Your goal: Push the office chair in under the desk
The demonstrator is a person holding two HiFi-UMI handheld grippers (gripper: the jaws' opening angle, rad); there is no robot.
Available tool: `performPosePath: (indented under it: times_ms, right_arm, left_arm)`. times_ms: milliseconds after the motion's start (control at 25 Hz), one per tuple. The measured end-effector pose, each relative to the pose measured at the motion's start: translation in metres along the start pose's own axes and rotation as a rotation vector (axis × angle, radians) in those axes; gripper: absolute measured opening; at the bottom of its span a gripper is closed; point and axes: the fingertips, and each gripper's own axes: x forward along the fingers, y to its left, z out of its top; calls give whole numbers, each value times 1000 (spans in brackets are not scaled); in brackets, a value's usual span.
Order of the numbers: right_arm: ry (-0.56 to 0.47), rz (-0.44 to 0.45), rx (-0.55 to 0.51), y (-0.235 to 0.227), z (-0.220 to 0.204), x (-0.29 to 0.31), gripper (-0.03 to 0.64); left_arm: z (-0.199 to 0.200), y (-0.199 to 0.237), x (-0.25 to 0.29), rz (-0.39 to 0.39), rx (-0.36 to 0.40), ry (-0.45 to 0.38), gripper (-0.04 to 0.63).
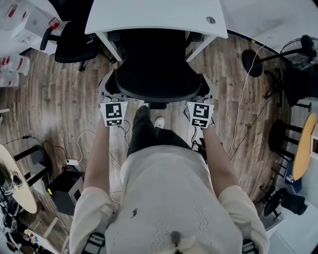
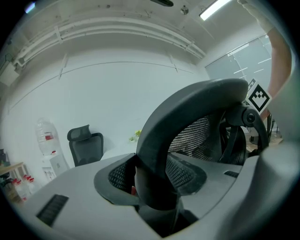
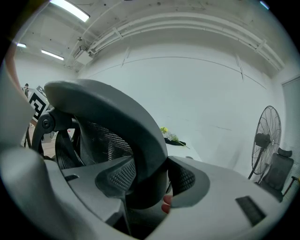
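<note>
the office chair [image 1: 154,74] stands straight ahead, on the far side of both grippers, its seat already partly under the desk [image 1: 149,15]. the left gripper [image 1: 106,92] clamps the left end of the backrest rim [image 2: 187,108] and the right gripper [image 1: 205,93] the right end, jaws wide around the thick frame. both are equally near, so the push likely runs straight away, toward the desk.

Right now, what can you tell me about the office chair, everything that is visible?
The office chair is black, with a mesh back set in a smooth, curved, plastic-looking frame. It stands upright on the wood floor, facing the white desk, its seat partly under the desktop. The left gripper and the right gripper each clamp the back's frame, one at each side.
</note>
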Motion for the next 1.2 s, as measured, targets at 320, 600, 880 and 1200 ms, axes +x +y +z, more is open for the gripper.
performPosePath:
  times_ms: [320,600,880,1200]
  right_arm:
    - [3,29,15,-1,0,-7,222]
    - [41,97,6,7,-8,-28,235]
    - [67,96,162,14,-13,-55,215]
    - [45,63,210,24,0,-86,71]
  left_arm:
    - [2,-3,-6,-2,-3,-1,215]
    - [-6,0,-29,16,-14,33,216]
    - [0,-11,-55,35,-172,27,179]
    - [24,-34,-84,51,-203,-1,62]
